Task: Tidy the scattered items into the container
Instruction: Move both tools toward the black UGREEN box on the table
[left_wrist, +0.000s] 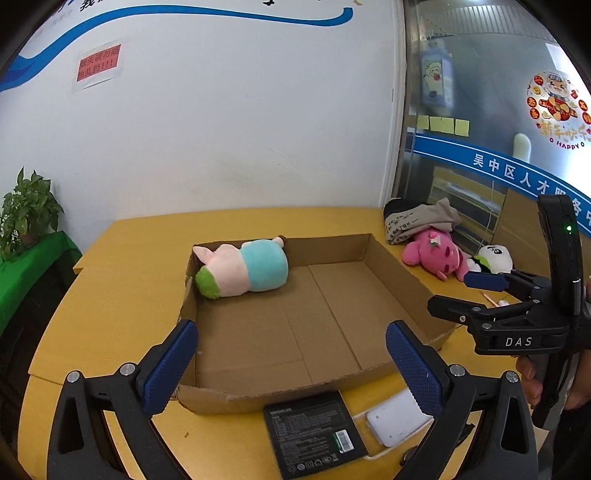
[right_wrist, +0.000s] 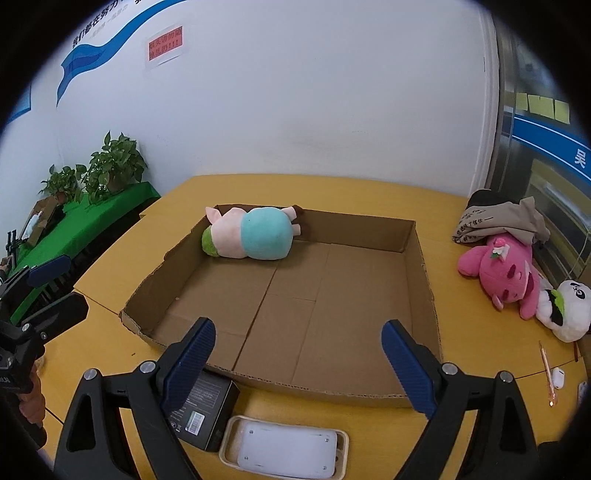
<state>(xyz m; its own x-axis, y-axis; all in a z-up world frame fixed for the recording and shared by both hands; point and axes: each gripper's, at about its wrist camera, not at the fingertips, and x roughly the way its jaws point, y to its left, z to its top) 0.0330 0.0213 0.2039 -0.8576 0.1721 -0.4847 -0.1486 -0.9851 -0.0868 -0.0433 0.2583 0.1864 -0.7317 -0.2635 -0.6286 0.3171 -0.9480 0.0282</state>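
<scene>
Lying in the cardboard tray's (right_wrist: 417, 236) far corner, the pig plush (right_wrist: 255, 236) is stowed, while both the left gripper (left_wrist: 291, 365) and right gripper (right_wrist: 299, 362) gape empty, so reaching past the tray for the pink plush (right_wrist: 506, 273) might snag its flimsy wall.

You can read "DAS" on the right tongs (left_wrist: 480, 293); "HAPPY" on the glass sticker (left_wrist: 557, 107); the red wall notice (left_wrist: 99, 63) is illegible.

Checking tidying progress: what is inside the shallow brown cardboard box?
Only a pink plush pig in a turquoise shirt, lying in the cardboard box's far-left corner. The floor beneath the pig is hidden.
</scene>
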